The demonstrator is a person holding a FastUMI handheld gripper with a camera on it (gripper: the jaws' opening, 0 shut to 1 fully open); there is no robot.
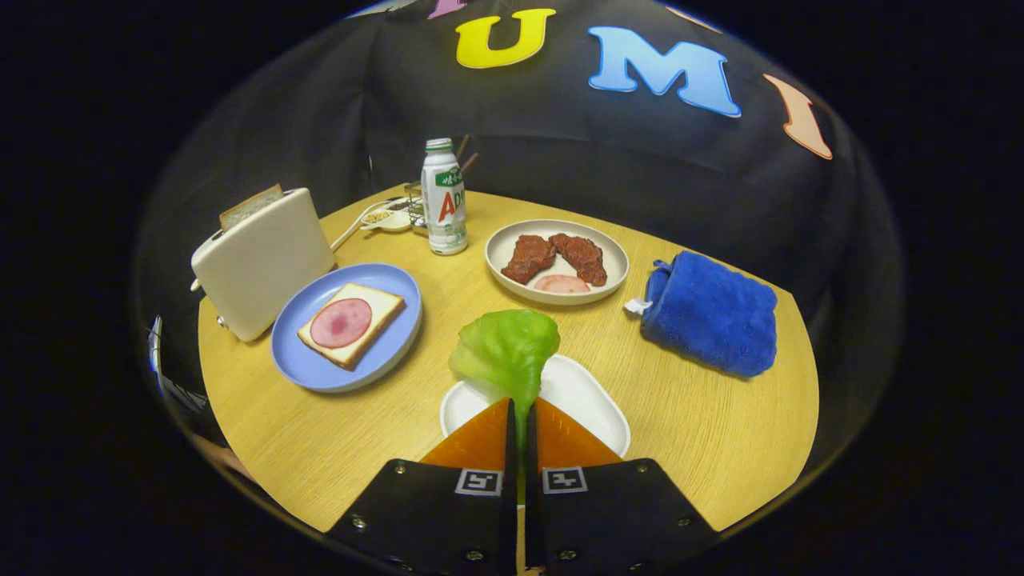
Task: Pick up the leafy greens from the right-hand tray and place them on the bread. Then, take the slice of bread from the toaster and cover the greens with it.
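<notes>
Clenched on the stem of the leafy greens, my gripper holds the leaf above the white tray. From my fingers the bread on the blue plate lies ahead to the left, the toaster just beyond it.

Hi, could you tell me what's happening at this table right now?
A person's handheld gripper is shut on the leafy greens, holding the leaf above the white tray. The open sandwich, bread with a ham slice, waits on the blue plate beyond the fingers. The second bread slice is in the toaster.
</notes>
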